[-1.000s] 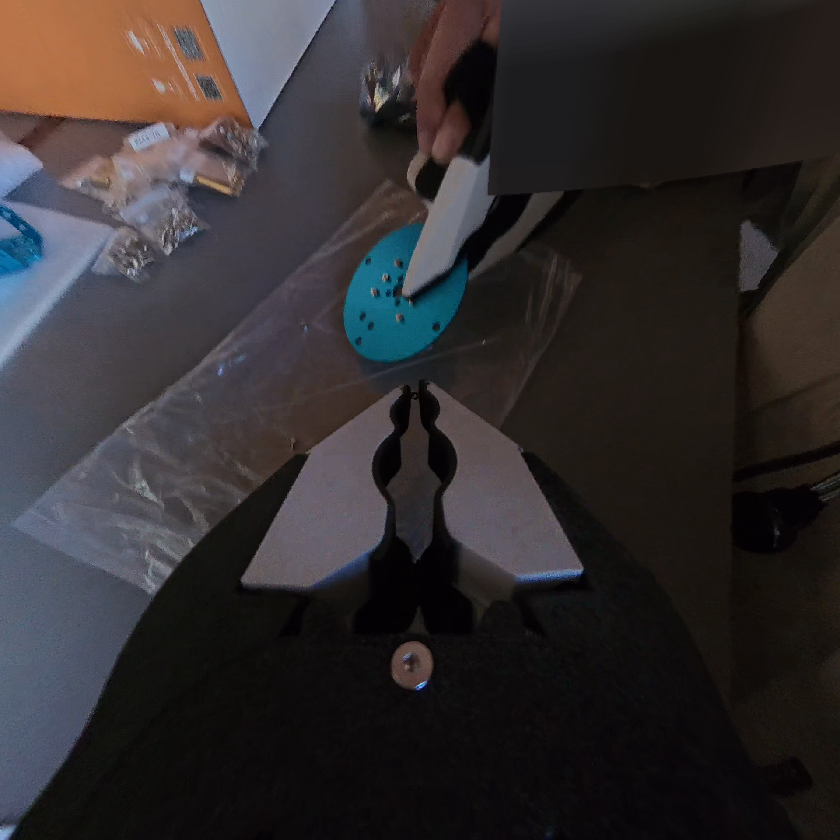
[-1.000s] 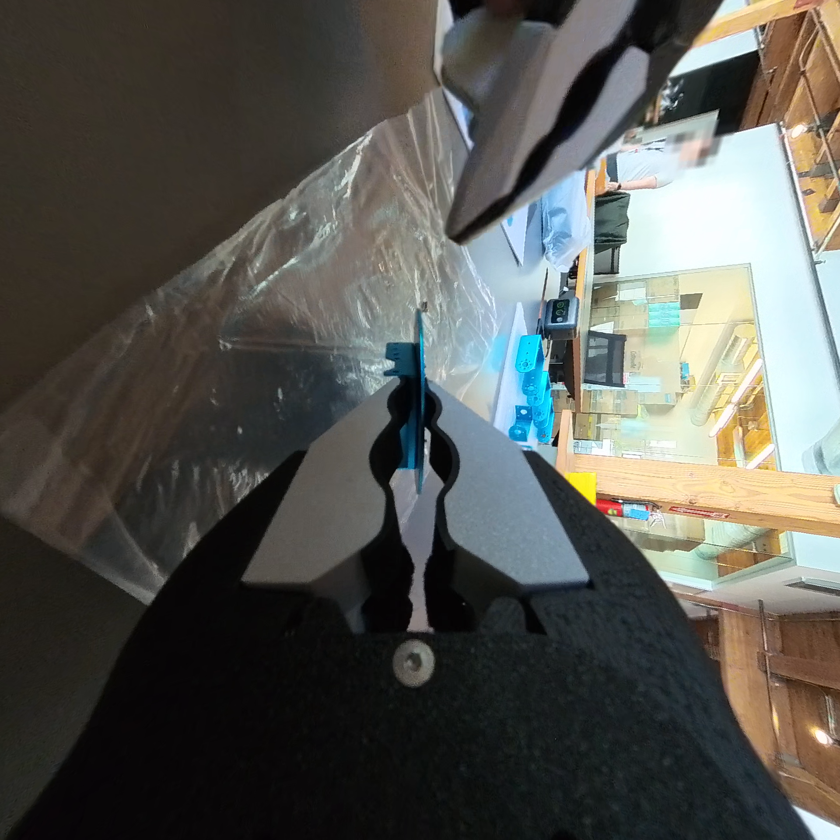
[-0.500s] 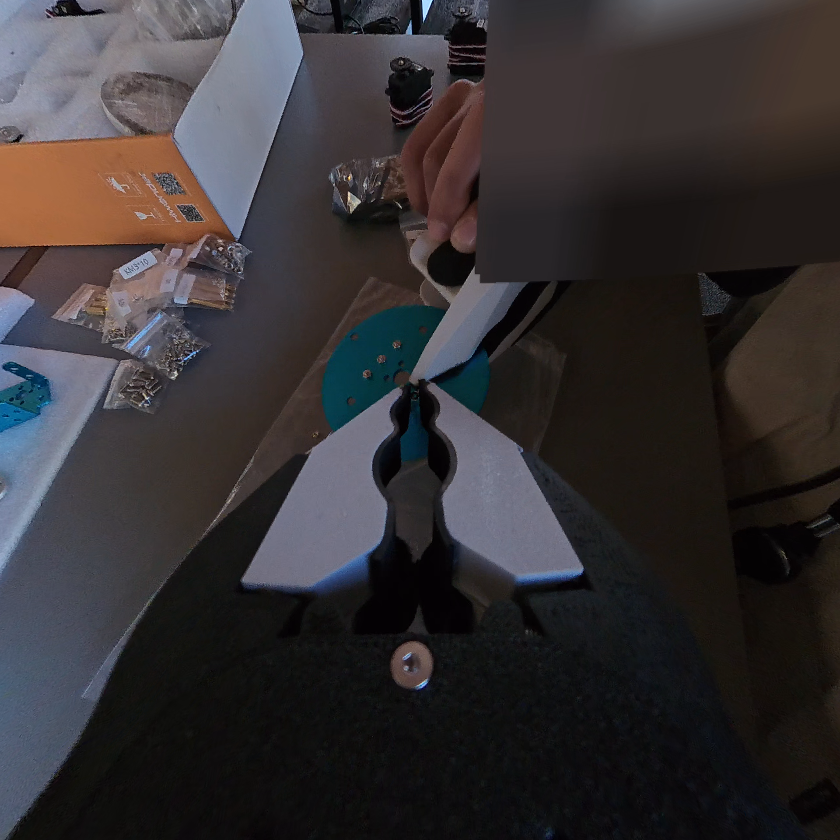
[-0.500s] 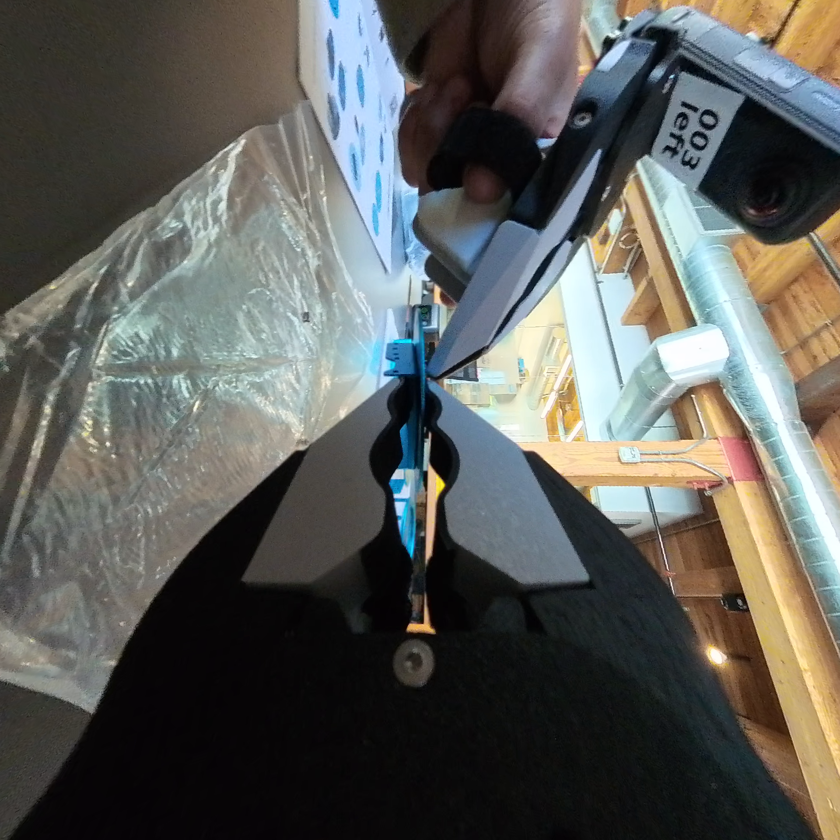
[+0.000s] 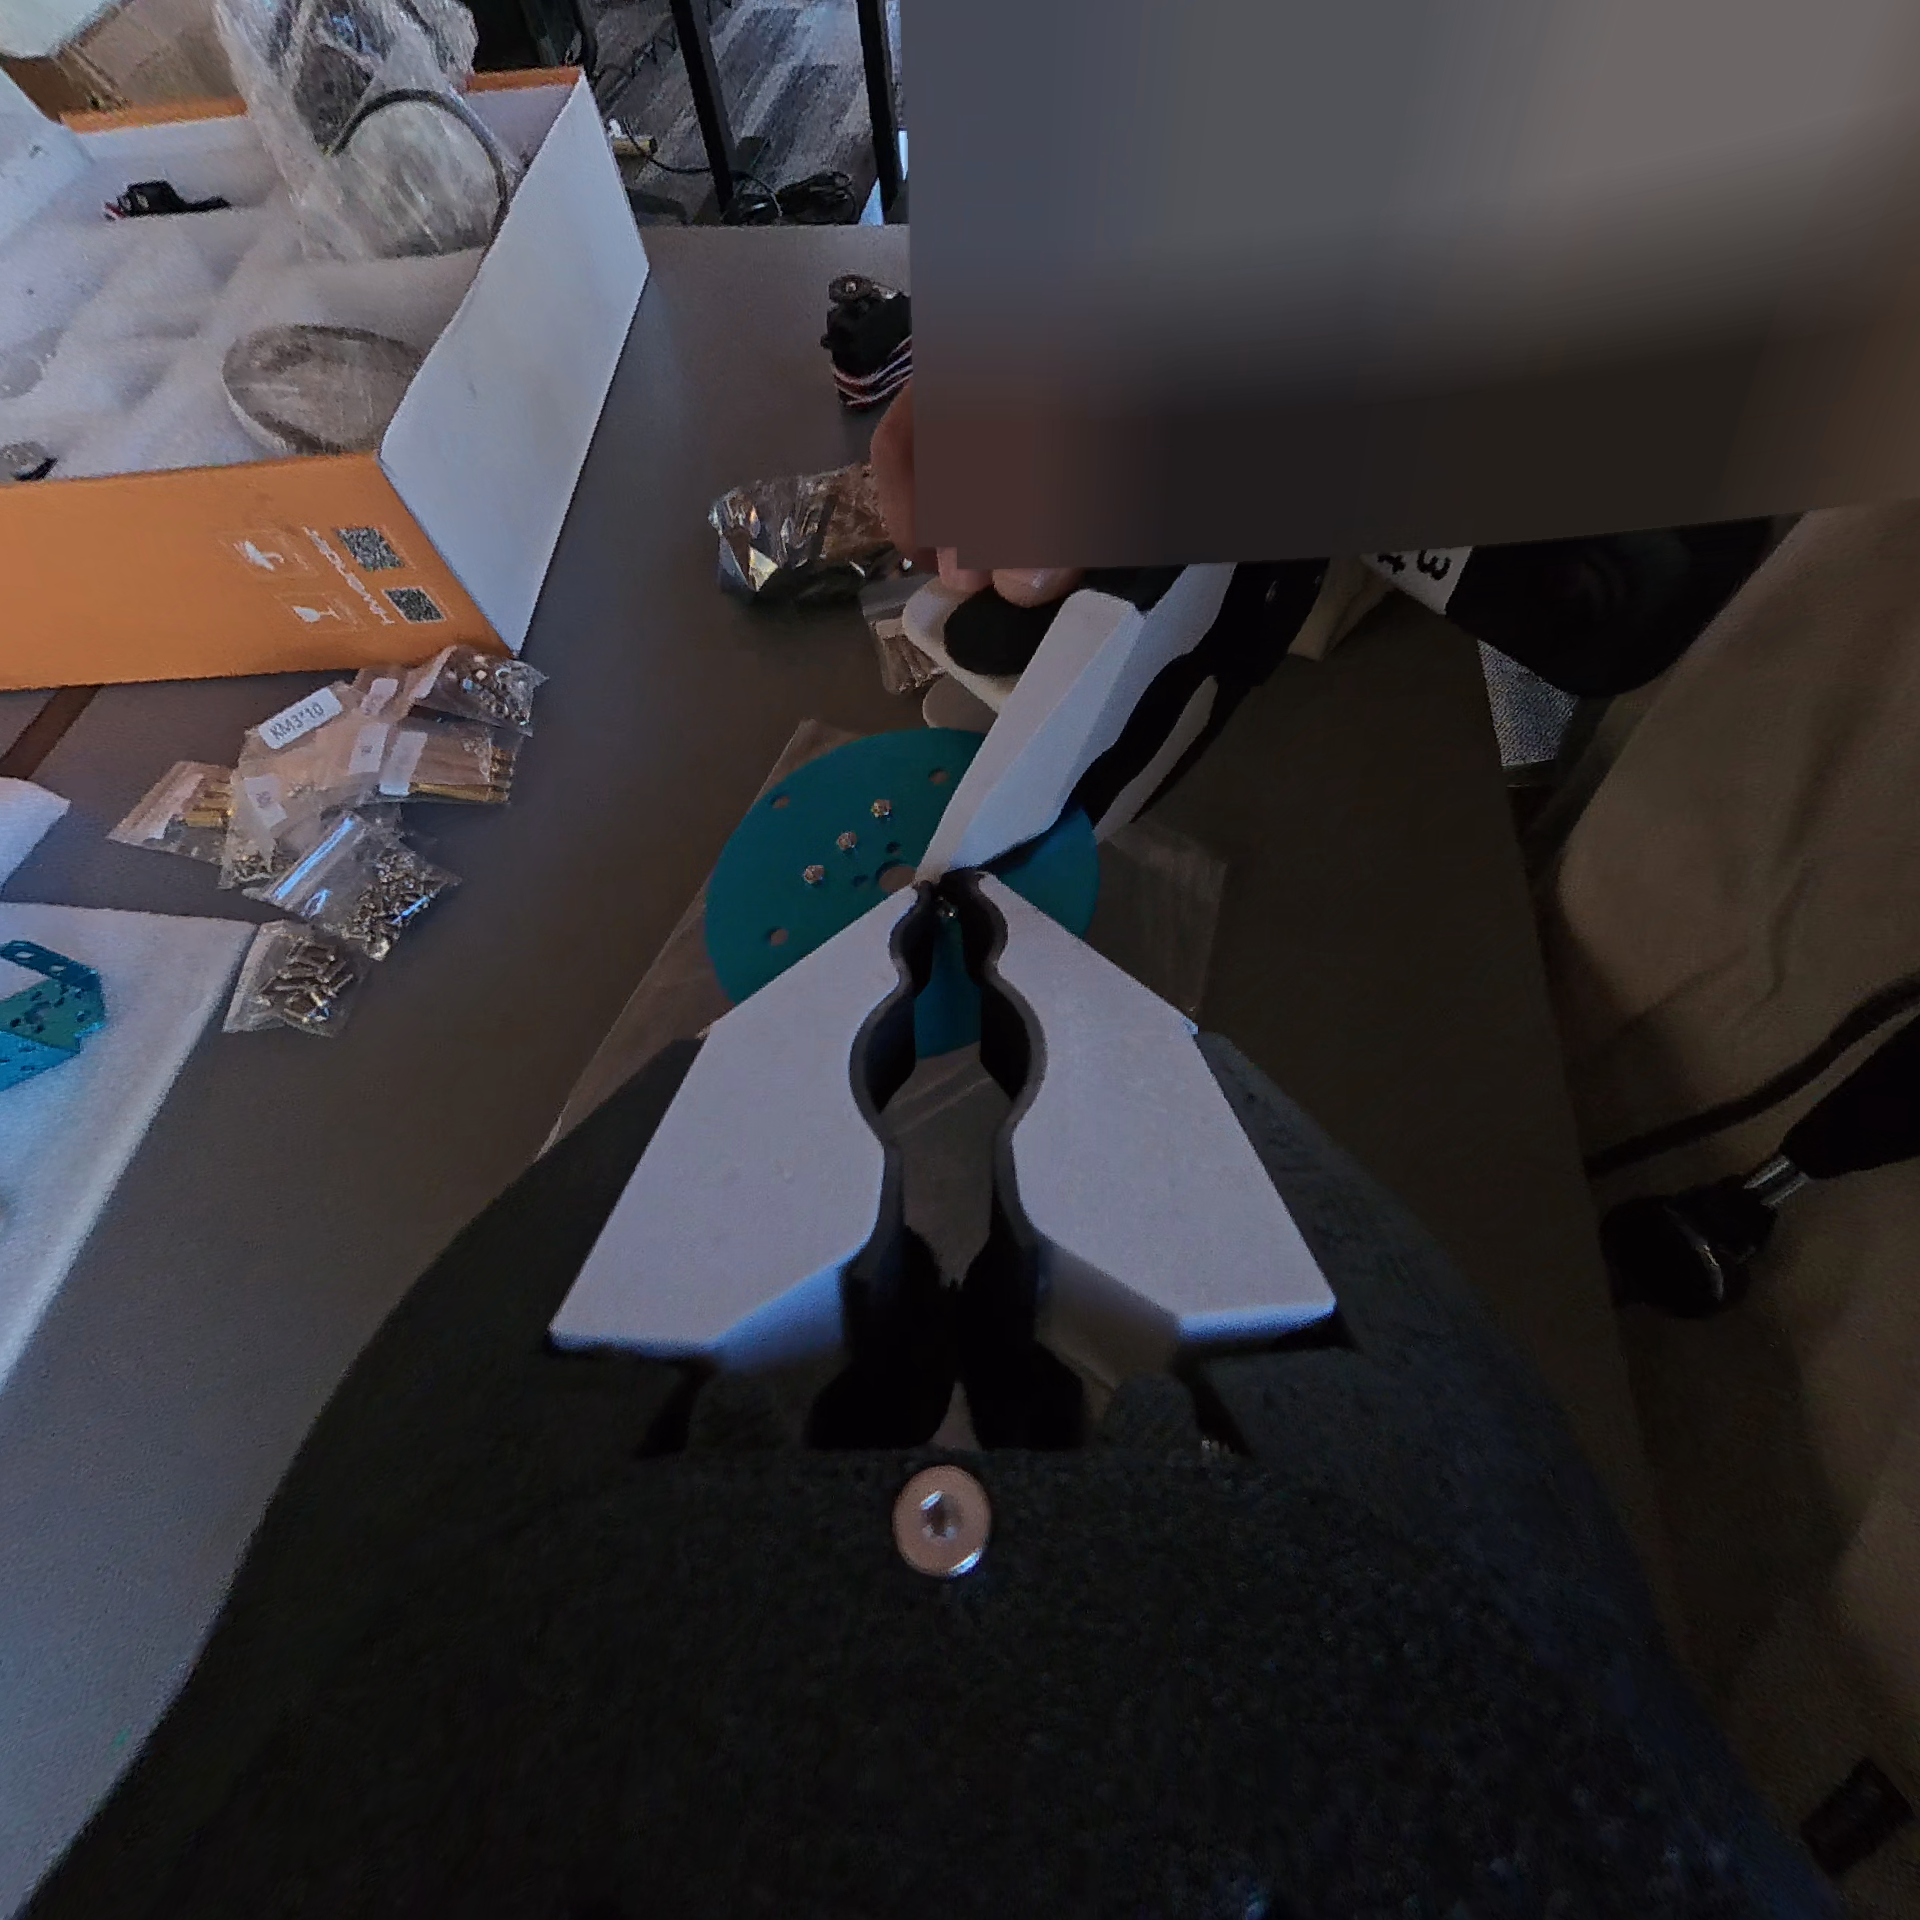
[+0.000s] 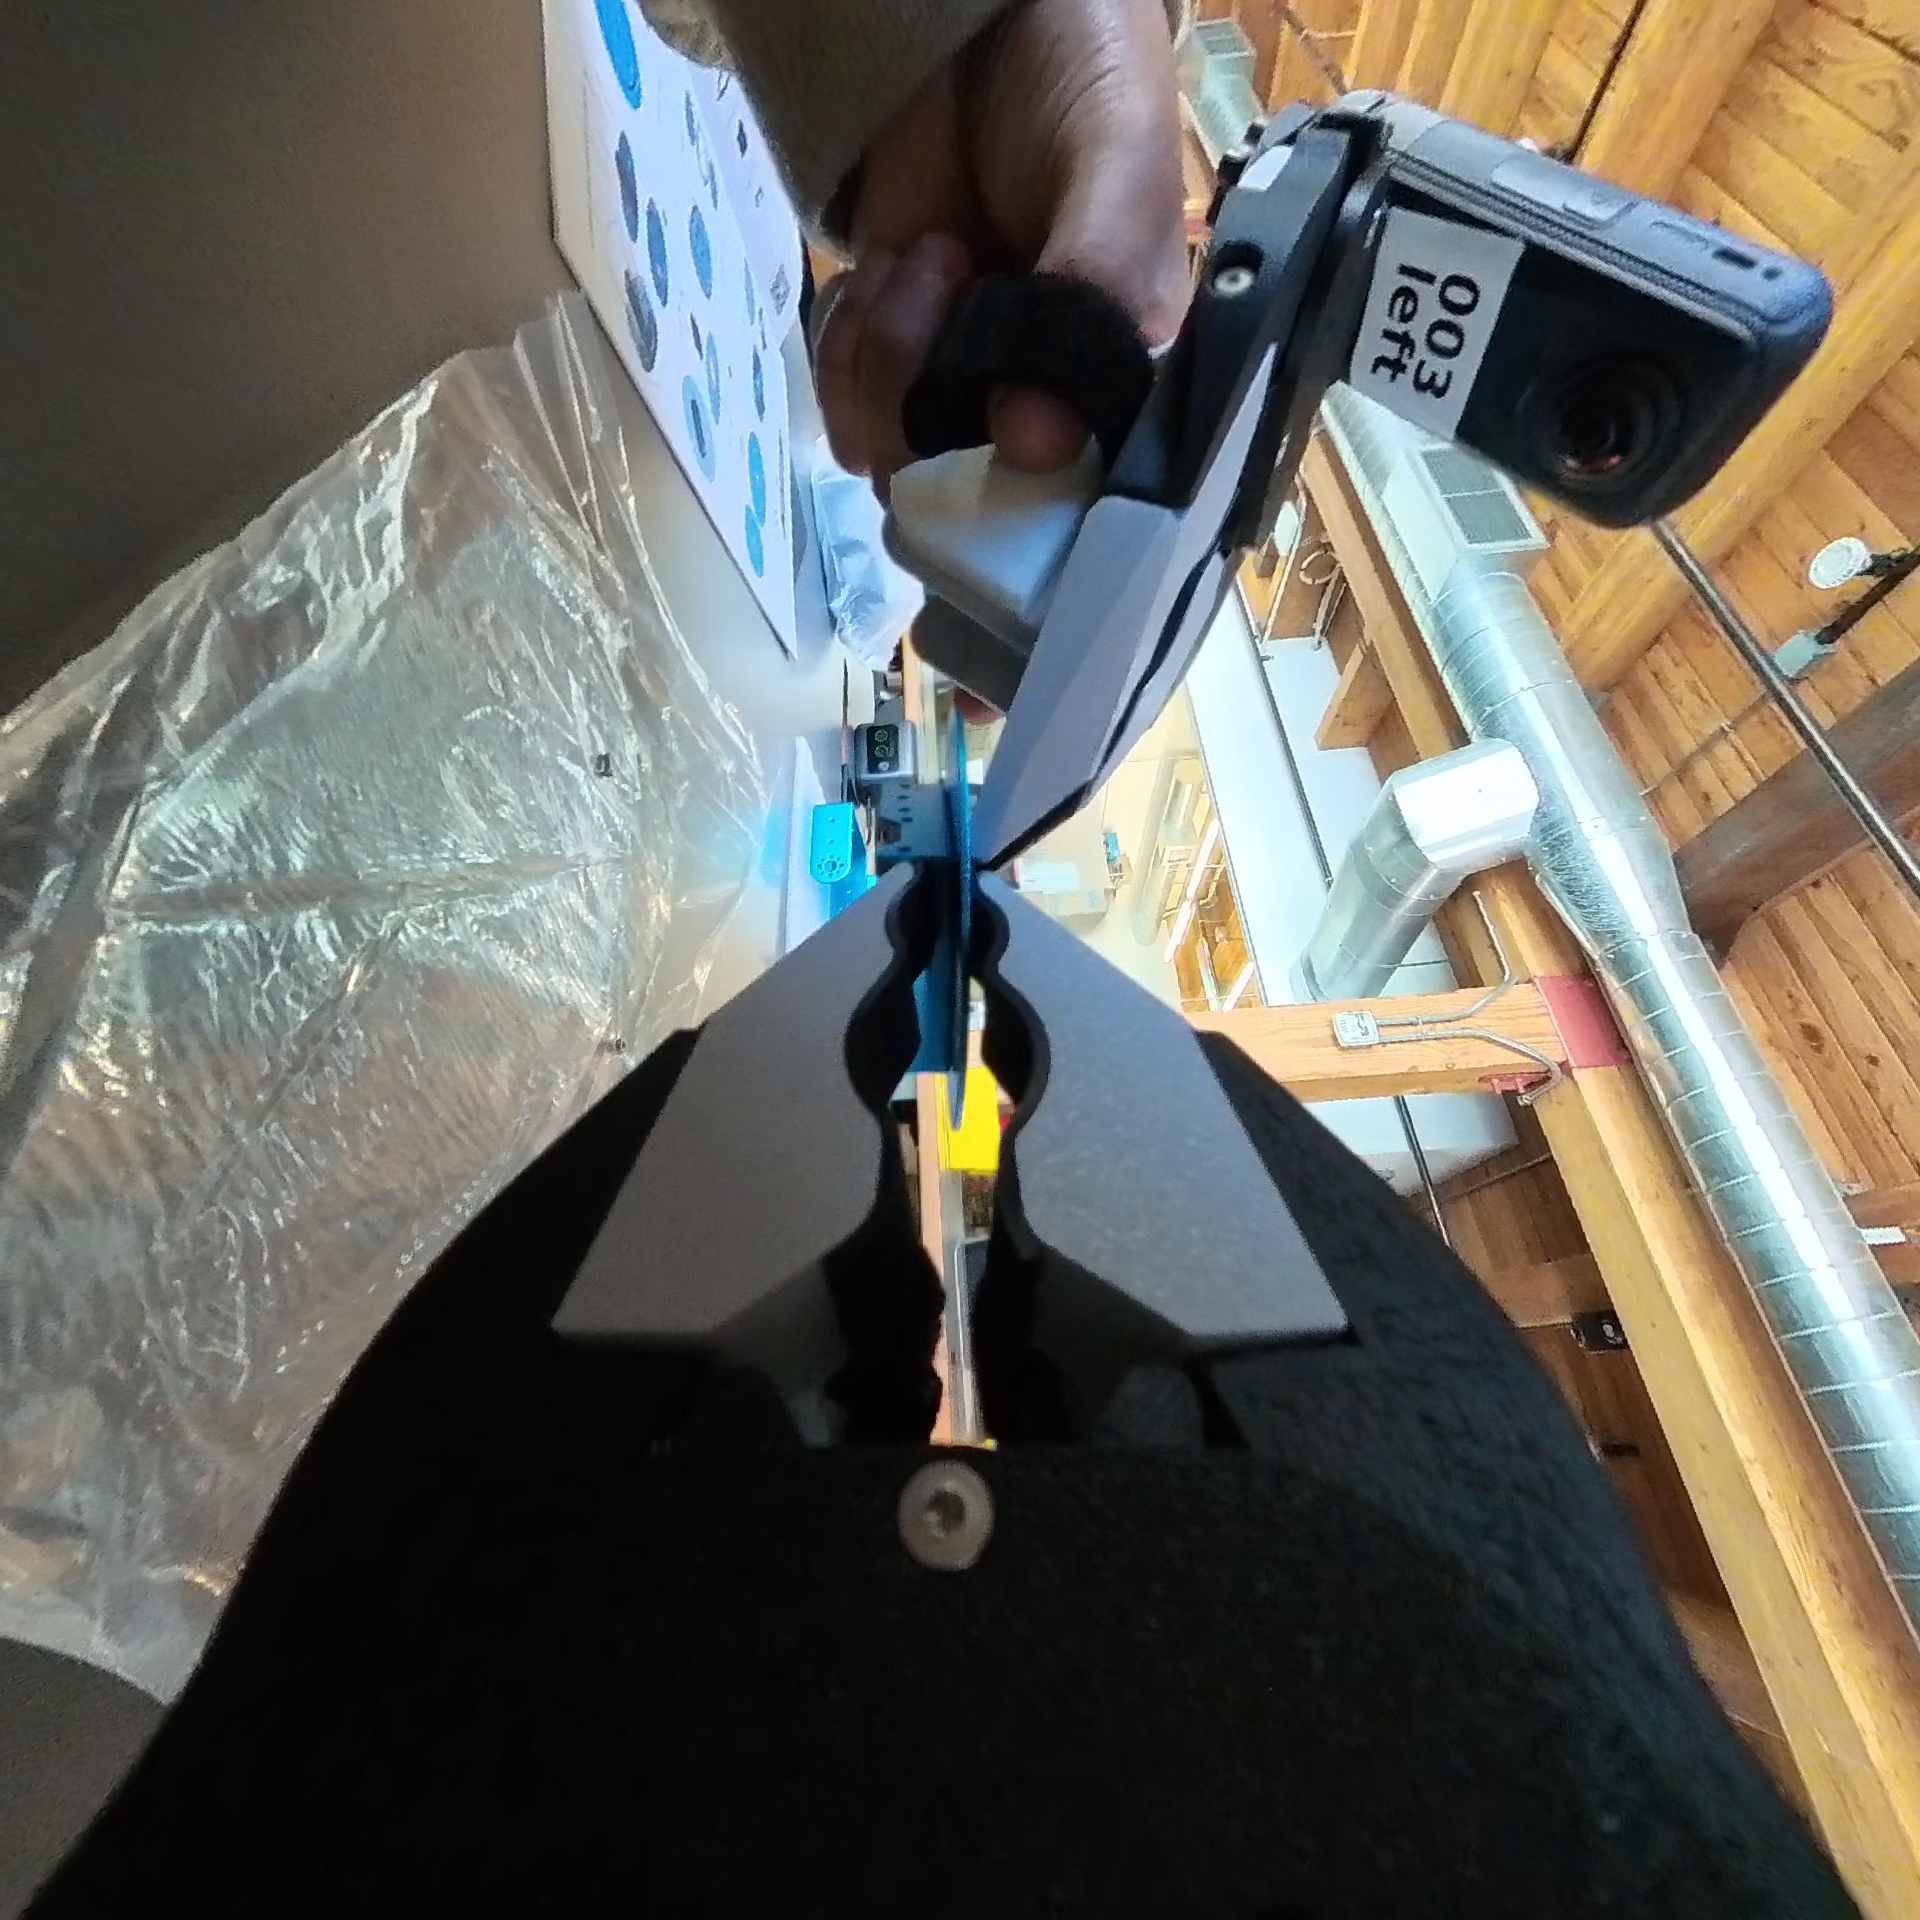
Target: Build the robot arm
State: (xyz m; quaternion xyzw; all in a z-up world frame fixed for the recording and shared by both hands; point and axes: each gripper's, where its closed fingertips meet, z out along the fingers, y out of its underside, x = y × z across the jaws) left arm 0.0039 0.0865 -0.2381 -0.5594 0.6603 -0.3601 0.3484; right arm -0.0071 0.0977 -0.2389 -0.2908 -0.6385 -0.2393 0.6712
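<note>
Right gripper: jaws clamped on the teal round metal plate with drilled holes, gripped near its middle and held up off the grey counter. In the right wrist view it sits edge-on between the jaws, with a blue bracket on its far face.

Left gripper: jaws pressed together at the tips. There's a tiny dark speck right at the tips; can't tell if anything is pinched.

Change over the last second: the left tips were well apart from the plate. They've closed in and now sit on its face near the centre hole, touching or just beside the right gripper's tip. The plate has also come up, away from the crumpled clear plastic bag.

The small clear bags of screws and the open orange-and-white cardboard box lie well off to the left.
</note>
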